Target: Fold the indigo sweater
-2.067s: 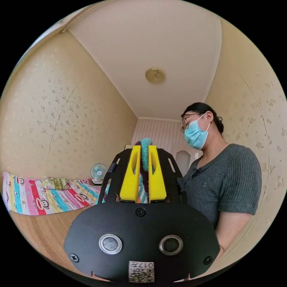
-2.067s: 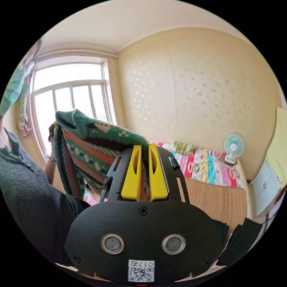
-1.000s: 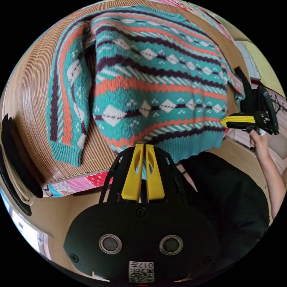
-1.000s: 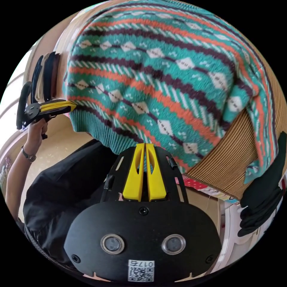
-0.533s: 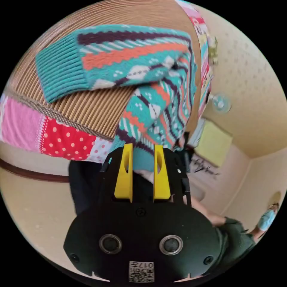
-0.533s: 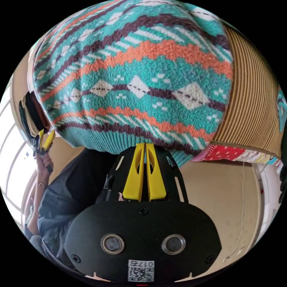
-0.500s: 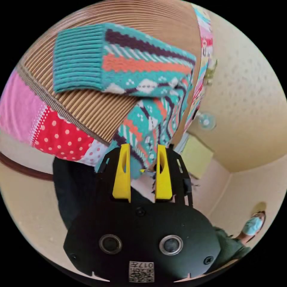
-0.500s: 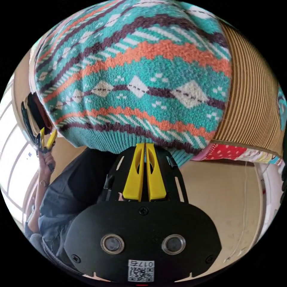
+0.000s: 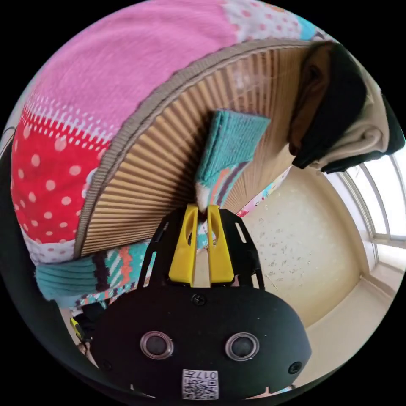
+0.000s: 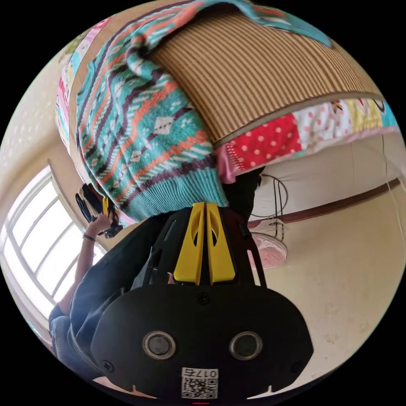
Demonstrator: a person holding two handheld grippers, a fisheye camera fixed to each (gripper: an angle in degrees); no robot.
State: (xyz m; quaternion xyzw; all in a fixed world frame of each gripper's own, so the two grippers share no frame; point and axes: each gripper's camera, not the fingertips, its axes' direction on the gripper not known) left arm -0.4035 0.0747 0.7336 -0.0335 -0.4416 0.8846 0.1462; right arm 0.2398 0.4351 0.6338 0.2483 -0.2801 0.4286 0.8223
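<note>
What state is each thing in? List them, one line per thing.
sweater: unfolded, lying on the mat, hem hanging over the bed's edge.
left gripper: jaws closed on a sweater sleeve near its cuff.
right gripper: jaws together, pinching the sweater's hem.
mat: laid flat on the bed.
stack of clothes: folded, piled at the mat's edge.
</note>
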